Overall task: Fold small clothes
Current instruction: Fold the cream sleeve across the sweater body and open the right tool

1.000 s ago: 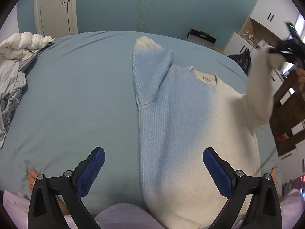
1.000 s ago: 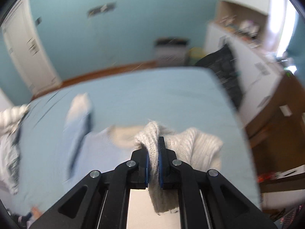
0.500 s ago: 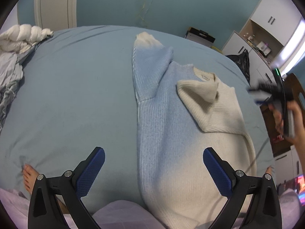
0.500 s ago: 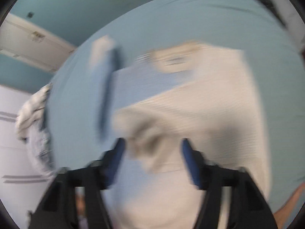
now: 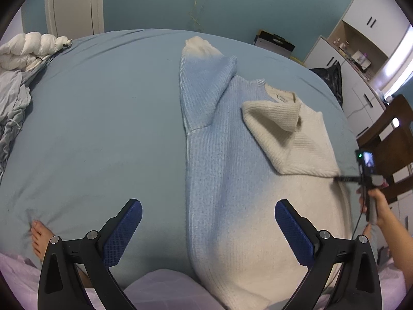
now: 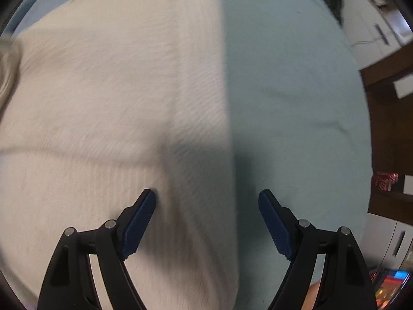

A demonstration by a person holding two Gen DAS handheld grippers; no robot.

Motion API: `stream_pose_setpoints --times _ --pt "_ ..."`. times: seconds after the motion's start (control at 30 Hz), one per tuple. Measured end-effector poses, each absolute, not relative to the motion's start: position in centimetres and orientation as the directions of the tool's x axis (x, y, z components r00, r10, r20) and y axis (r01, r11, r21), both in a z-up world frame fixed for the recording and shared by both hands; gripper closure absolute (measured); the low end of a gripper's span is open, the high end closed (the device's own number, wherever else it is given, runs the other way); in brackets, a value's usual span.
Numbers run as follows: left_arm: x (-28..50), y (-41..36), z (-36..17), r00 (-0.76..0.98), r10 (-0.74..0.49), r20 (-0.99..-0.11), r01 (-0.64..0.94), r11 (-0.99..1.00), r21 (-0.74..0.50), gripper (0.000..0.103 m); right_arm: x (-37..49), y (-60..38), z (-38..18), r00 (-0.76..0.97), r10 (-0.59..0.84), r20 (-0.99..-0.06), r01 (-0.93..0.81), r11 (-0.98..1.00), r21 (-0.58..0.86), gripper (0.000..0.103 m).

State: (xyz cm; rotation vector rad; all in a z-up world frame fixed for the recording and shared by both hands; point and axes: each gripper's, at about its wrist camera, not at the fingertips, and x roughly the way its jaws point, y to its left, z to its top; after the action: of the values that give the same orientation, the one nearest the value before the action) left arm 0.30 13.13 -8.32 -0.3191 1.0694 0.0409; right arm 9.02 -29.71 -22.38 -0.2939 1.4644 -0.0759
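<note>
A knit sweater (image 5: pixel 232 170), blue on its left side and cream on its right, lies flat on the blue bed (image 5: pixel 103 129). Its left sleeve (image 5: pixel 204 82) is folded up along the body. Its cream right sleeve (image 5: pixel 281 131) lies folded across the chest. My left gripper (image 5: pixel 207 222) is open and empty above the sweater's hem. My right gripper (image 6: pixel 207 214) is open and empty, low over the sweater's right side edge (image 6: pixel 227 103); it shows in the left wrist view (image 5: pixel 346 178) by the sweater's right edge.
Crumpled grey and white bedding (image 5: pixel 18 77) lies at the bed's left edge. A wooden chair (image 5: pixel 387 139) and white cabinets (image 5: pixel 361 51) stand to the right. A bare foot (image 5: pixel 38 237) shows at the bed's near edge.
My right gripper let go of the cream sleeve, which now lies across the chest, then opened and moved down to the sweater's right edge. The left gripper stayed open and barely moved.
</note>
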Motion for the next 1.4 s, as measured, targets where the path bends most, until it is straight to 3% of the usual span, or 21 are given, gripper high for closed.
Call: stream_pose_setpoints --times 0.2,0.3,0.4,0.53,0.63,0.8,0.9,1.03,1.2,1.27,1.3,1.33,1.4 --pt "0.4 13.5 -8.8 0.473 -0.131 -0.871 -0.187 0.951 -0.245 0.0 10.1 -38.9 -19.1 0.212 -0.128 -0.969 0.201 0.976 -0.085 0.023" --pt "0.2 13.8 -8.7 0.474 -0.139 -0.87 -0.193 0.947 -0.257 0.0 9.9 -43.1 -20.0 0.148 -0.169 -0.974 0.339 0.934 -0.111 0.023" --pt "0.0 14.1 -8.2 0.489 -0.135 -0.862 -0.193 0.947 -0.258 0.0 8.7 -46.7 -22.3 0.109 0.039 -0.993 0.46 0.884 0.085 0.008" --pt "-0.2 14.6 -8.2 0.496 -0.143 -0.857 -0.201 0.941 -0.273 0.0 8.8 -45.2 -20.0 0.033 -0.005 -0.999 0.293 0.956 0.005 0.009" --pt "-0.2 14.8 -8.2 0.5 -0.15 -0.853 -0.205 0.936 -0.285 0.0 8.1 -43.4 -14.4 0.141 -0.096 -0.985 0.235 0.97 -0.061 0.009" --pt "-0.3 14.7 -8.2 0.493 -0.144 -0.858 -0.213 0.936 -0.28 0.0 9.0 -34.4 -7.8 0.261 0.127 -0.957 -0.011 0.992 0.128 0.009" --pt "-0.5 14.5 -7.8 0.503 -0.128 -0.855 -0.205 0.943 -0.261 0.0 9.2 -27.1 -8.1 0.26 0.077 -0.963 -0.238 0.971 0.014 0.009" --pt "-0.5 14.8 -7.9 0.504 -0.143 -0.852 -0.202 0.939 -0.278 0.0 8.6 -19.6 -12.5 0.332 -0.008 -0.943 -0.521 0.832 -0.19 0.009" --pt "-0.4 15.4 -8.8 0.482 -0.161 -0.861 -0.214 0.931 -0.294 0.0 11.4 -17.8 -15.2 0.332 -0.007 -0.943 -0.497 0.848 -0.181 0.009" --pt "-0.4 15.8 -9.1 0.479 -0.173 -0.861 -0.221 0.925 -0.308 0.0 12.9 -18.3 -14.8 0.345 0.024 -0.938 -0.43 0.893 -0.135 0.016" --pt "-0.4 16.0 -9.2 0.479 -0.172 -0.861 -0.226 0.924 -0.31 0.0 13.5 -18.5 -14.5 0.338 0.067 -0.939 -0.407 0.91 -0.081 0.035" --pt "-0.5 16.1 -9.2 0.478 -0.17 -0.862 -0.229 0.923 -0.31 0.0 14.2 -17.5 -15.3 0.328 0.107 -0.939 -0.395 0.918 -0.034 0.069" --pt "-0.7 16.5 -9.4 0.477 -0.171 -0.862 -0.239 0.919 -0.315 0.0 14.4 -18.1 -14.4 0.306 0.184 -0.934 -0.368 0.928 0.063 0.095"
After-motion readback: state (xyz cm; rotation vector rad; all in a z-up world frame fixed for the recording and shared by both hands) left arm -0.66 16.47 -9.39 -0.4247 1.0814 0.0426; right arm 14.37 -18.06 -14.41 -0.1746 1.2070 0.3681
